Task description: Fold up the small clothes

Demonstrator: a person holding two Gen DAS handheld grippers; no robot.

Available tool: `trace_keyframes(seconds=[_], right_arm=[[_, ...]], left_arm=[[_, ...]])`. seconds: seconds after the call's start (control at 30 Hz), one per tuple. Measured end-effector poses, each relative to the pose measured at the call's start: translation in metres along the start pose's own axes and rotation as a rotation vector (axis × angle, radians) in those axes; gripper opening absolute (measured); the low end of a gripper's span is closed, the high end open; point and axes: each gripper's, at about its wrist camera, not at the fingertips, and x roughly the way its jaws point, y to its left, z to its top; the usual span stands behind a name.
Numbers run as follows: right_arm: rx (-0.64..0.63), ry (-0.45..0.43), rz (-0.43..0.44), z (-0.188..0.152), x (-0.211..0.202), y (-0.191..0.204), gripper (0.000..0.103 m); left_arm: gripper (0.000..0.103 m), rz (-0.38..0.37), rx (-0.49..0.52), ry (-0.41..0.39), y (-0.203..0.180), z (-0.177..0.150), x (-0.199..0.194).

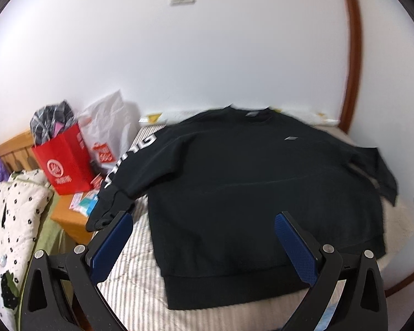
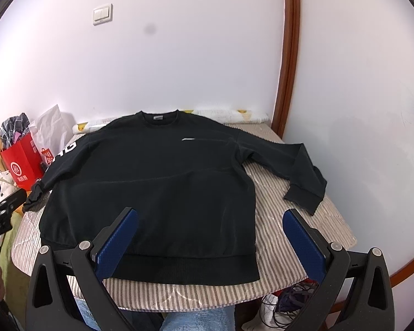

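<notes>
While both tools (image 1: pixel 204 237) (image 2: pixel 211 234) gape empty, black sweatshirt (image 2: pixel 151 176) flat on striped table (image 2: pixel 289 220), white wall (image 2: pixel 193 55), red bag (image 1: pixel 66 162).

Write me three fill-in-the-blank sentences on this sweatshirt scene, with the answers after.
1. The sweatshirt spread flat on the striped table cover is ____ in colour.
2. The paper bag with a white round logo is ____.
3. The left gripper and the right gripper both have their jaws ____, holding nothing.

Missing words: black; red; open
</notes>
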Motion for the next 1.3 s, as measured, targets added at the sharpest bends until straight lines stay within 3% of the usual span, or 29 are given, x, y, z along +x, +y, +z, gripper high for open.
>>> trace_keyframes(seconds=[0.27,0.43,0.67,0.8,0.9,0.97,1.03,1.3], right_arm=[[-0.028,0.107,-0.024,-0.012,0.06,0.015,0.103],[-0.027,0.145,-0.013,-0.016,0.097,0.026,0.103],[-0.028,0.165,0.0,-0.014,0.134,0.039,0.103],[-0.033,0.192,-0.002,-0.011,0.151,0.044,0.103],[-0.047,0.216,-0.01,-0.009,0.164,0.049,0.103],[-0.051,0.232,-0.014,-0.007,0.172,0.052,0.103],[-0.045,0.245,-0.01,-0.004,0.179,0.052,0.103],[-0.019,0.252,0.022,0.01,0.196,0.049,0.103]], left_arm=[[0.098,0.139,-0.008,0.12,0.053,-0.008,0.09],[0.083,0.149,-0.007,0.179,0.074,-0.015,0.133],[0.079,0.139,-0.029,0.194,0.092,-0.018,0.172],[0.077,0.177,0.04,0.193,0.093,-0.015,0.189],[0.058,0.206,0.055,0.21,0.097,-0.014,0.199],[0.025,0.195,0.021,0.221,0.105,-0.012,0.203],[0.009,0.176,-0.024,0.225,0.114,-0.008,0.204],[0.007,0.071,-0.102,0.14,0.113,0.034,0.173]])
